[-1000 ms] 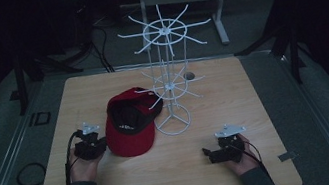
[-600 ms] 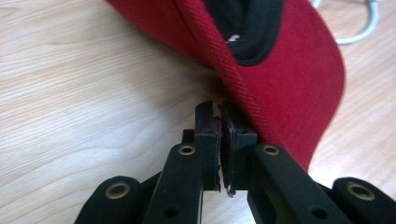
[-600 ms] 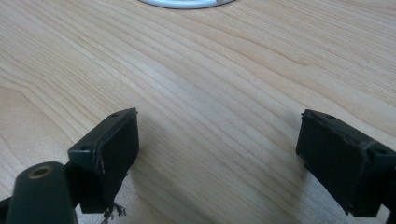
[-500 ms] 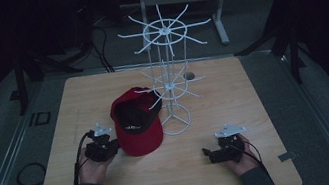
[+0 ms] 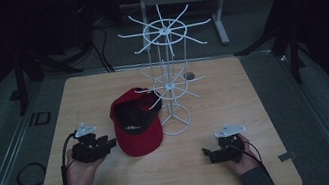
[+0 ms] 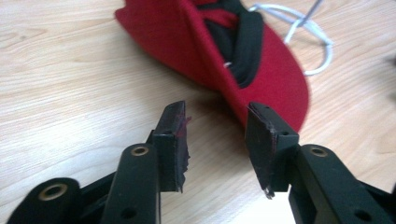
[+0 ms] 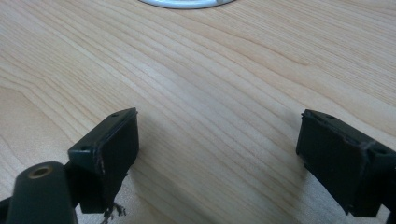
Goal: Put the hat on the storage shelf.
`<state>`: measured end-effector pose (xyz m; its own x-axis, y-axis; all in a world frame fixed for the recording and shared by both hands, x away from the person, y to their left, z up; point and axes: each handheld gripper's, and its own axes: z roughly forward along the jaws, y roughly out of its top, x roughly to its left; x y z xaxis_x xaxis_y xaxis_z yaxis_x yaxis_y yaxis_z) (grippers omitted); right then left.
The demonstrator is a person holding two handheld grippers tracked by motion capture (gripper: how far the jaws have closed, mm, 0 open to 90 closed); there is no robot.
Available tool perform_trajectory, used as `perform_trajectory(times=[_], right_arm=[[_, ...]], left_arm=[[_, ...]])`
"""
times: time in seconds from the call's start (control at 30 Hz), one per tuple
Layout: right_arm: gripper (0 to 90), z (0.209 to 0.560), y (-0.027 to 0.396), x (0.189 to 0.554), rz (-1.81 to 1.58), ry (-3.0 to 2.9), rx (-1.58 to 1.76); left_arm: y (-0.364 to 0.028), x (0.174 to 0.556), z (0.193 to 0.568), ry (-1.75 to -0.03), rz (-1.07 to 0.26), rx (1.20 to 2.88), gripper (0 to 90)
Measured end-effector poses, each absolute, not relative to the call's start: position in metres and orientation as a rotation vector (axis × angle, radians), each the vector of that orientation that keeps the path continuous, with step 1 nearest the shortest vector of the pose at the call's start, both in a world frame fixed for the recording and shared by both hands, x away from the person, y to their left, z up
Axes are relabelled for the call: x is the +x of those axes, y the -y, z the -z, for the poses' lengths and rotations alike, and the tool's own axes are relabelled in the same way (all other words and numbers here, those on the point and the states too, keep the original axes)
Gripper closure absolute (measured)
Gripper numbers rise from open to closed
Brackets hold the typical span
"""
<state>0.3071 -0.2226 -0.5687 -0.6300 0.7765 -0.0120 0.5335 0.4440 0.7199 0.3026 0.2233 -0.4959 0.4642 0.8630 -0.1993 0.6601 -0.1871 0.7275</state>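
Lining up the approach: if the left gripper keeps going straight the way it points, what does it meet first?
Probably the brim of the red cap, just ahead of the open left gripper; depth is uncertain.

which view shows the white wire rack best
The high view: the whole white wire rack shows, with both spoked tiers and its ring base beside the red cap. The left gripper view catches part of the base ring; the right gripper view just its edge.
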Motion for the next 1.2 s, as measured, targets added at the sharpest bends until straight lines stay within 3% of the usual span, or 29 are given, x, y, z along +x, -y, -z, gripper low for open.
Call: perform_trajectory(times=[0.3,1.2], right_arm=[[12.9,0.569,0.223,0.307,-0.994,-2.360,1.117],[12.9,0.569,0.223,0.307,-0.993,-2.361,1.119]], left_arm=[[-0.217,0.308,0.502,-1.271,-0.264,1.934,51.6],[-0.202,0.334,0.529,-1.253,-0.070,2.022,56.4]])
